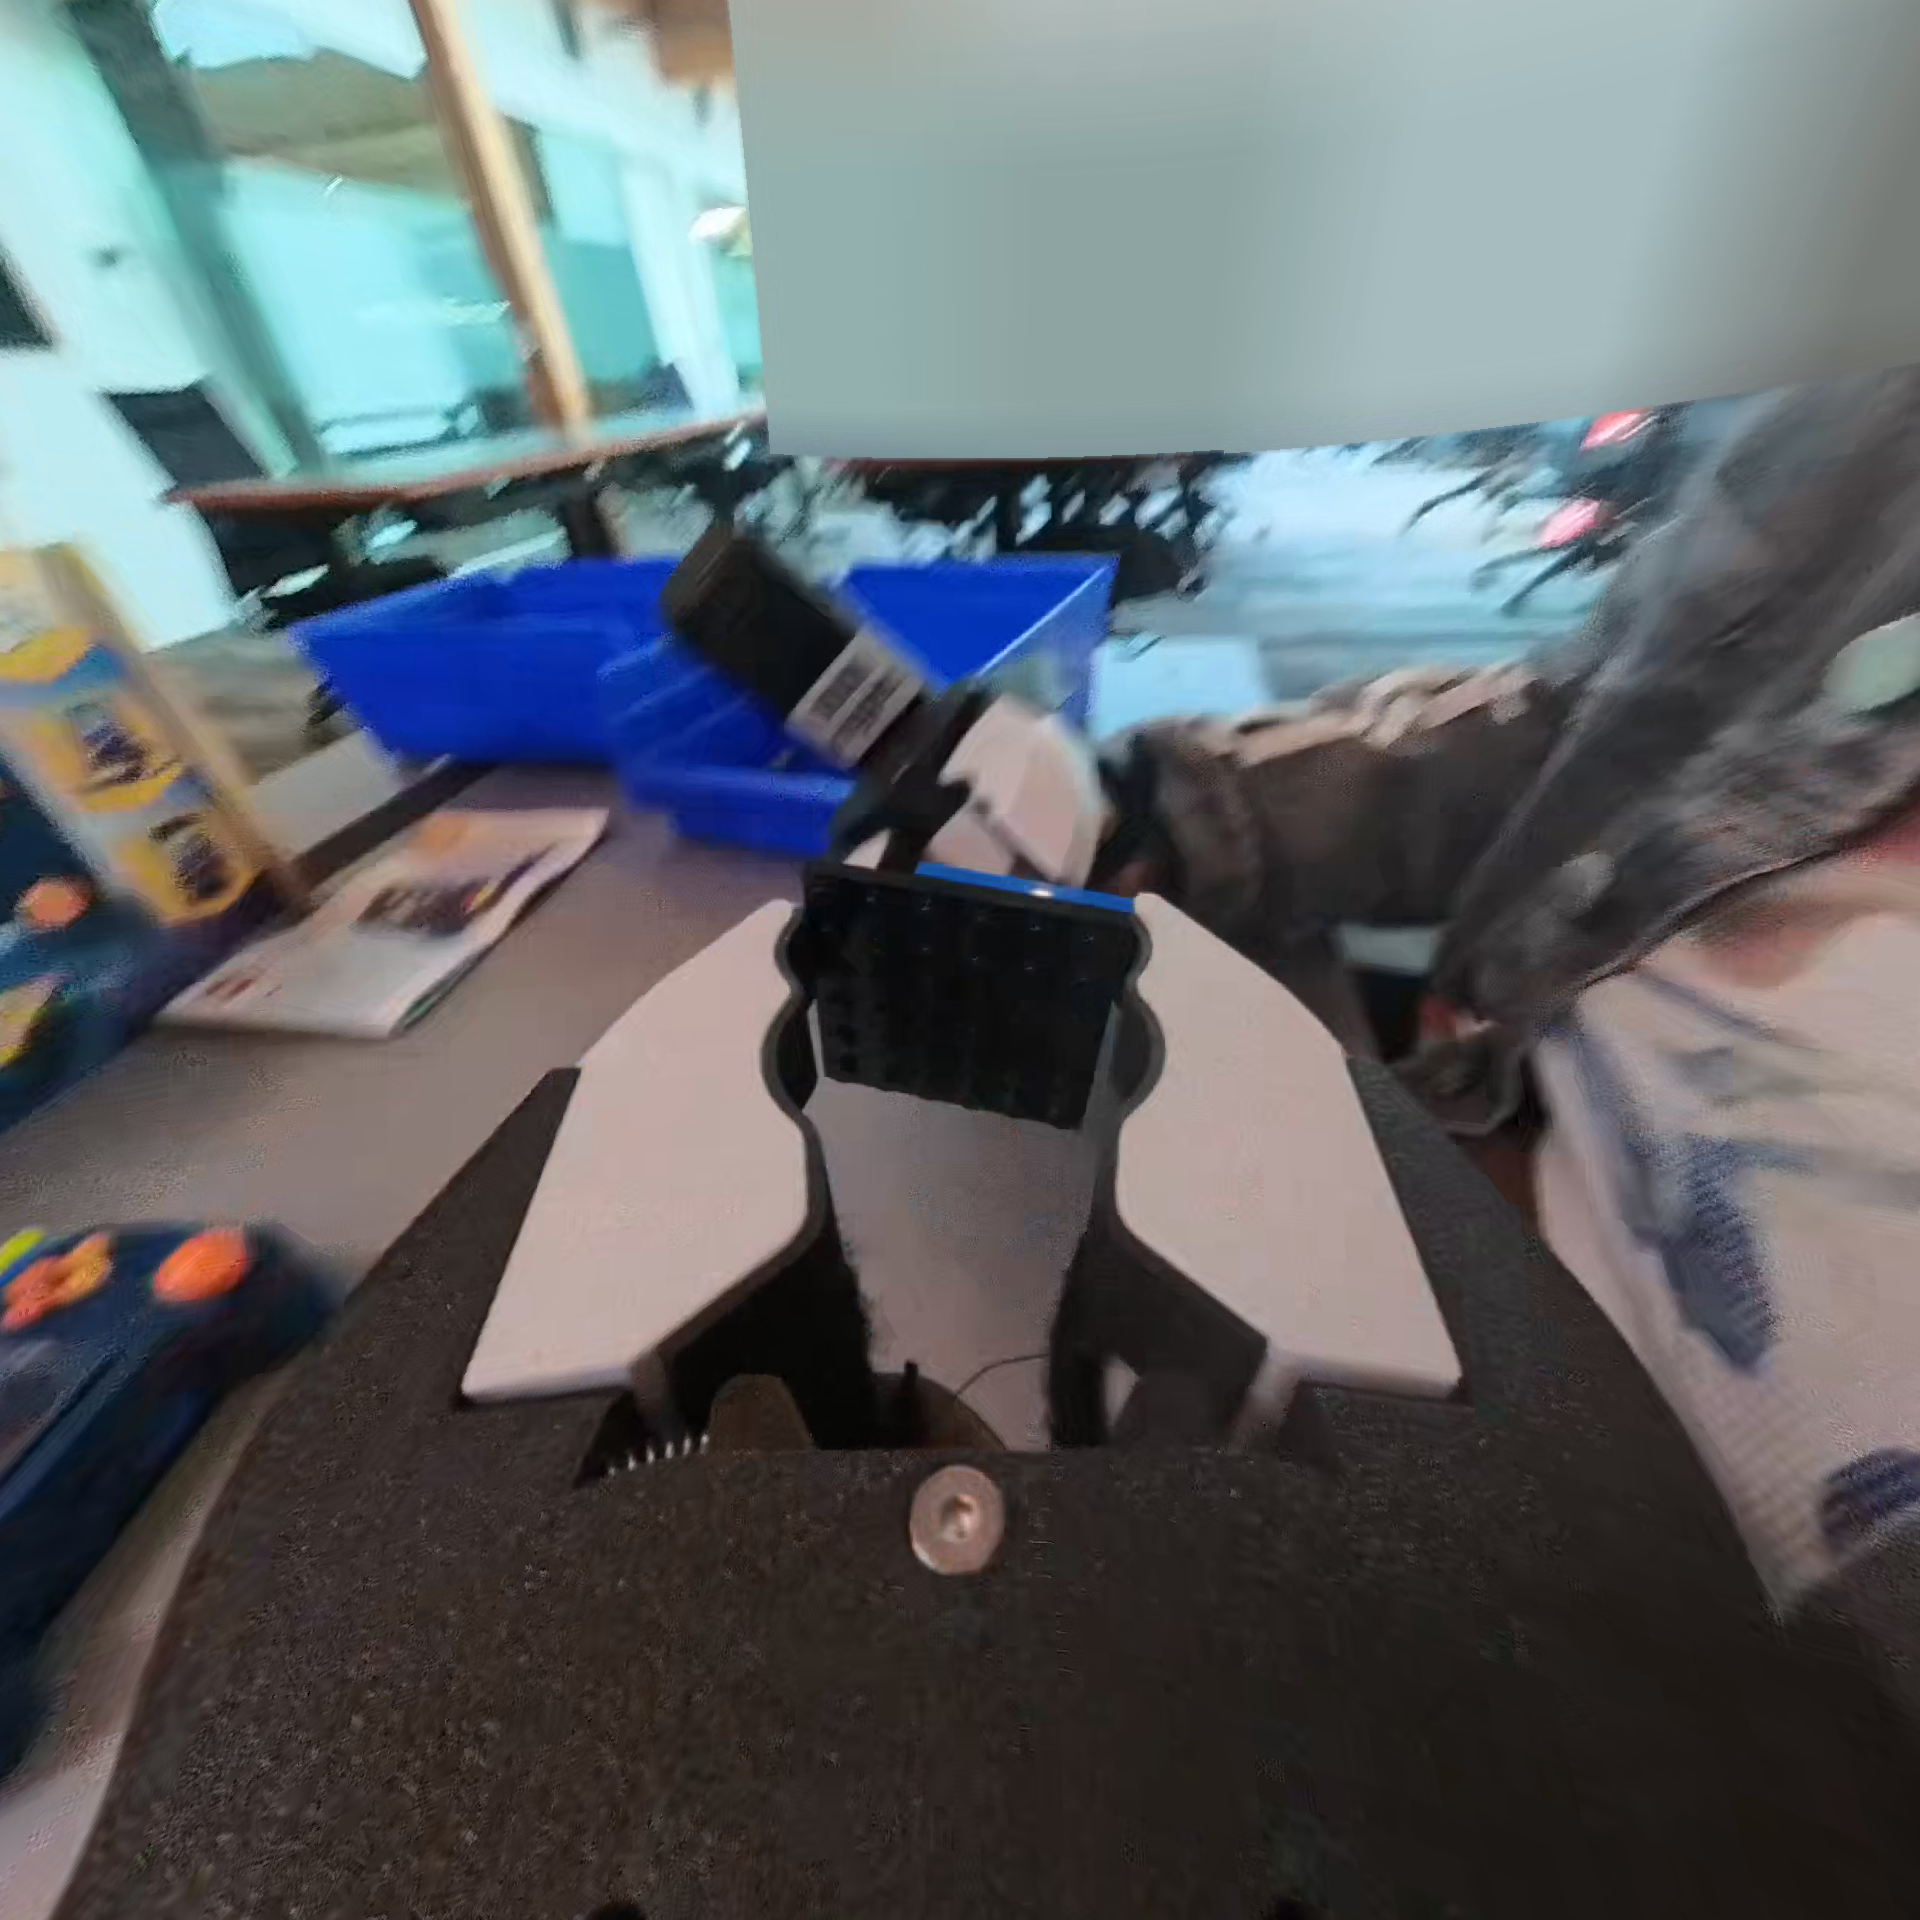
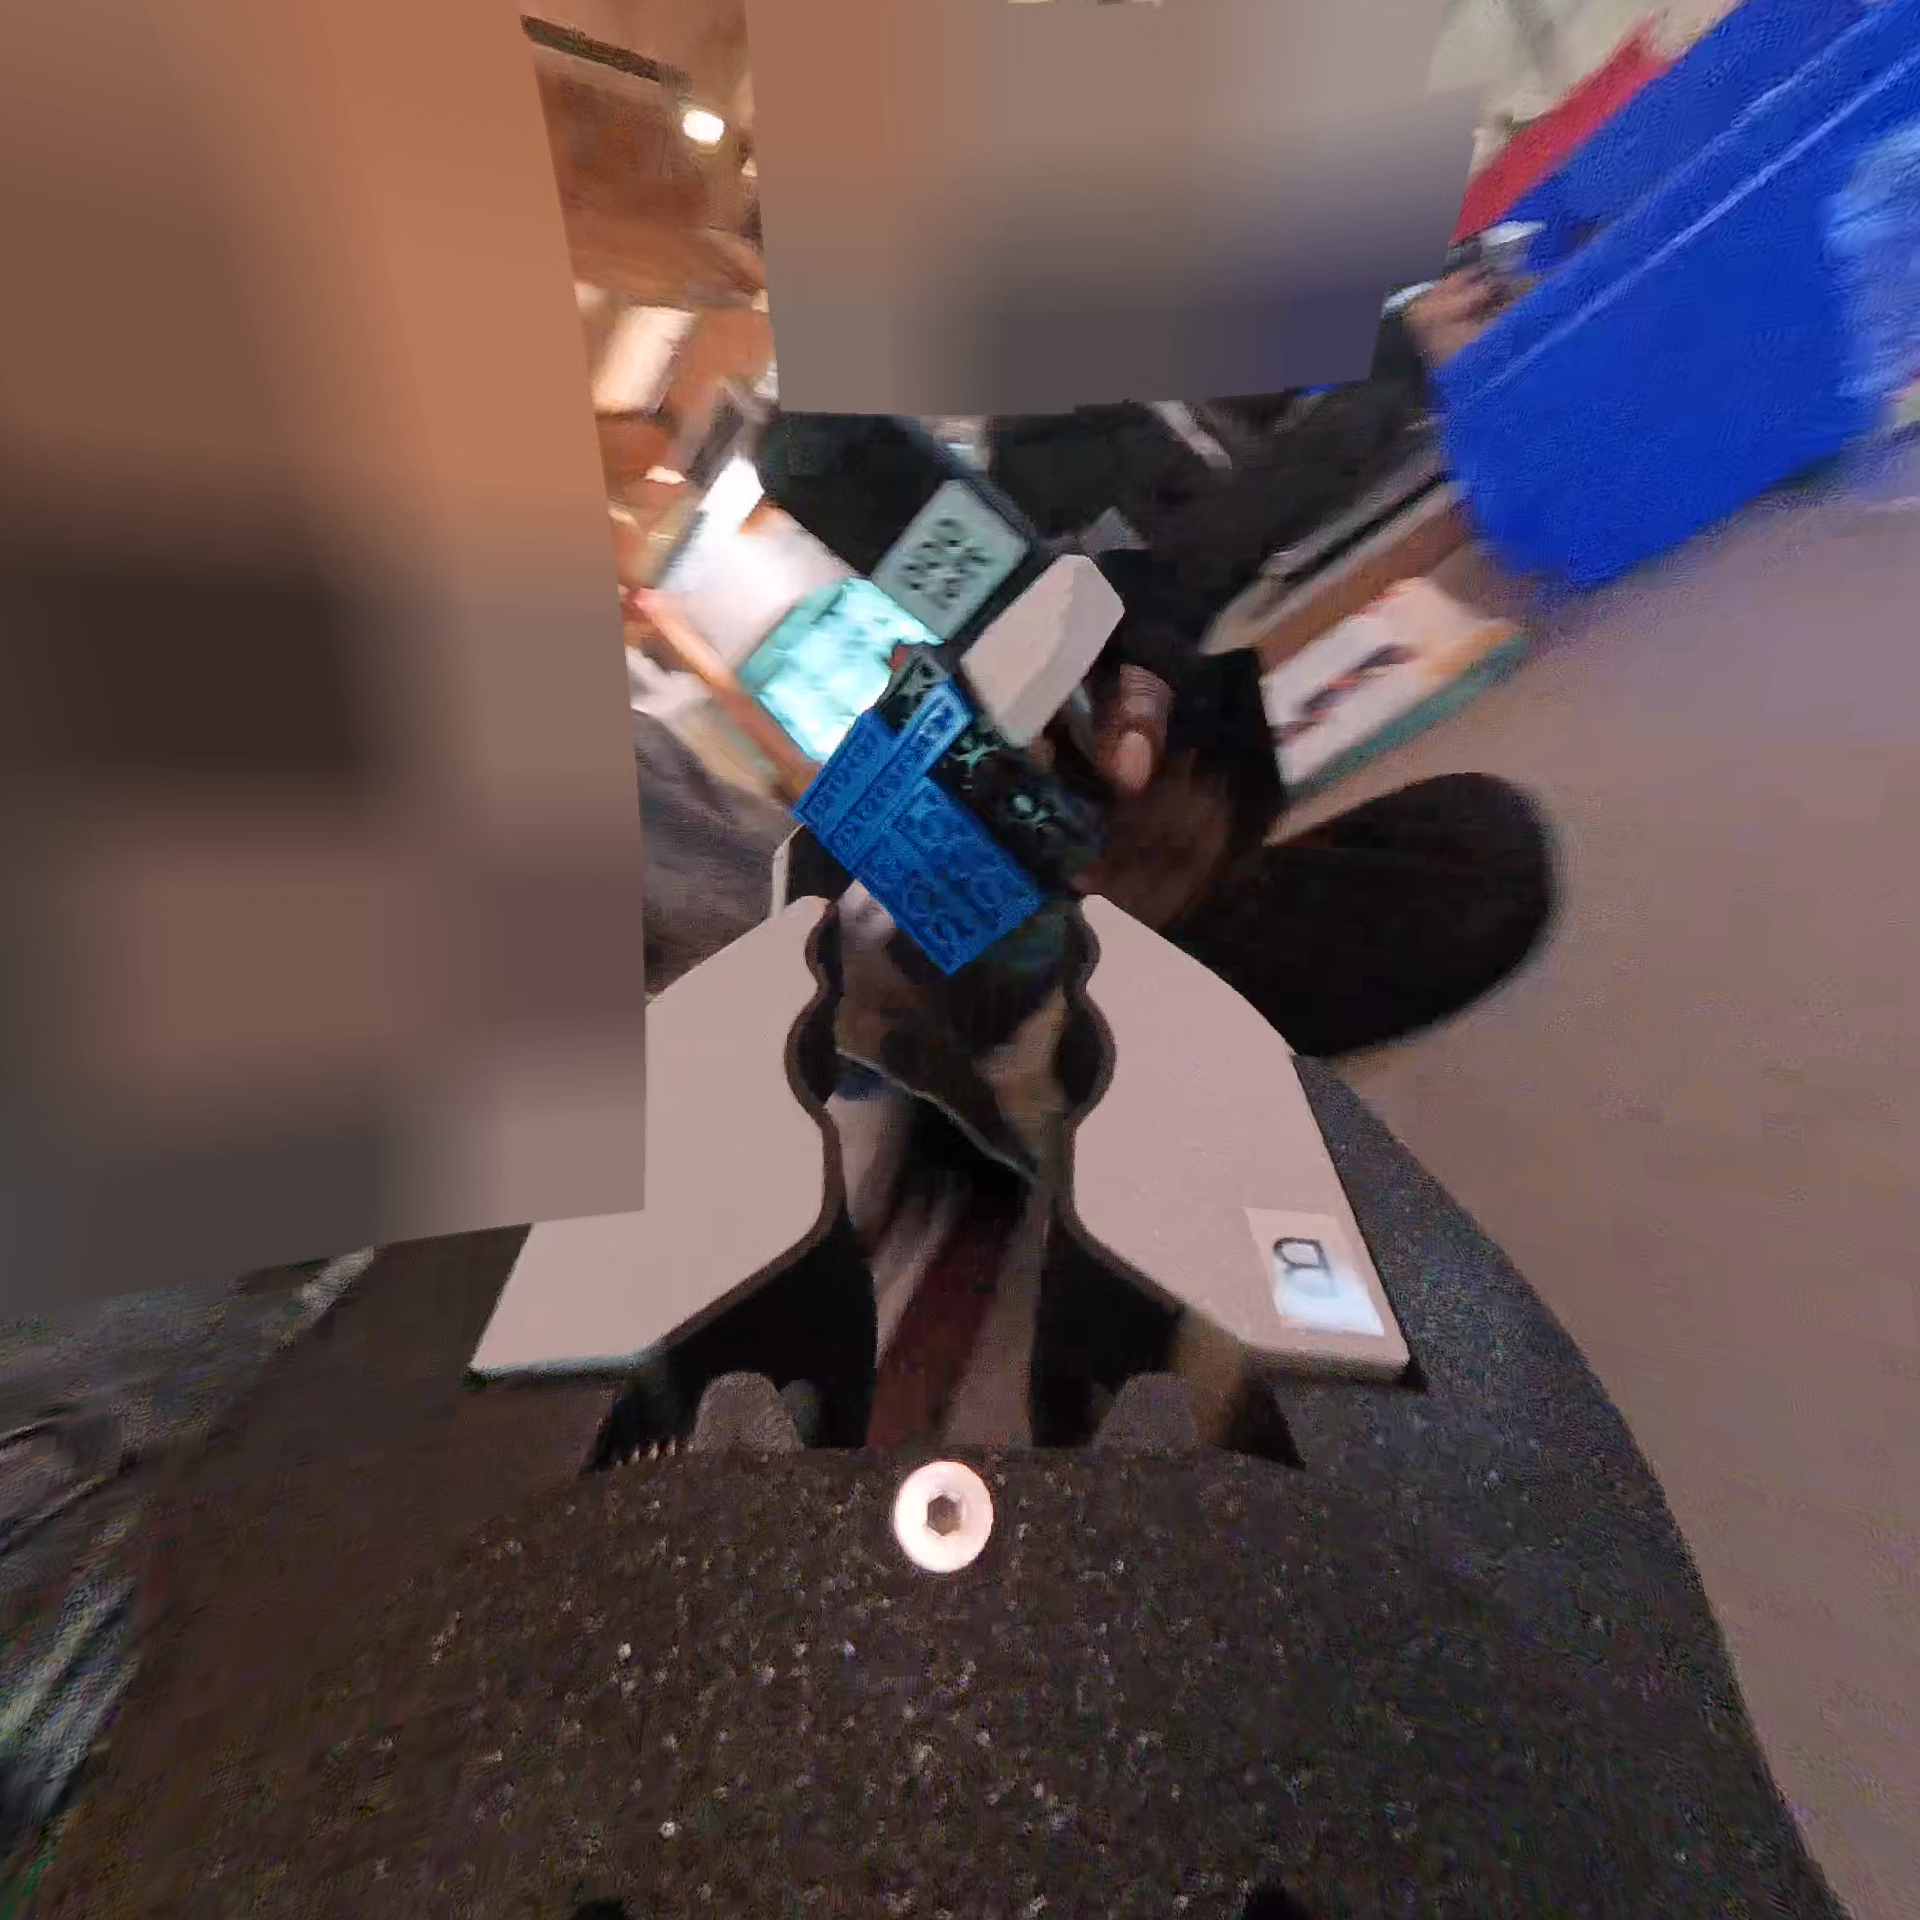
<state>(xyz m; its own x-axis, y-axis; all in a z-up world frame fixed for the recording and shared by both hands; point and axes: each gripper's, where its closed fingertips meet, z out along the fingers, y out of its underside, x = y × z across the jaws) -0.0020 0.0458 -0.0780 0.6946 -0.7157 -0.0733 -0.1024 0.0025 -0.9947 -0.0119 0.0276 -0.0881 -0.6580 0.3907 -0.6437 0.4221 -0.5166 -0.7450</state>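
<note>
Black studded plastic plate, blue-edged, sits clamped between the left gripper fingers above the grey desk; right gripper stands apart, blue studded brick just beyond its tips, so alignment demands steadiness.

Left wrist view: motion blur throughout. Colourful box at the tabletop's left edge cut off by the frame; toy with orange knobs also cropped. Black studded plate hides most of the blue piece behind it.

Right wrist view: blue bin smeared and cropped at the right edge; what lies between the fingers is too blurred to tell.
</note>
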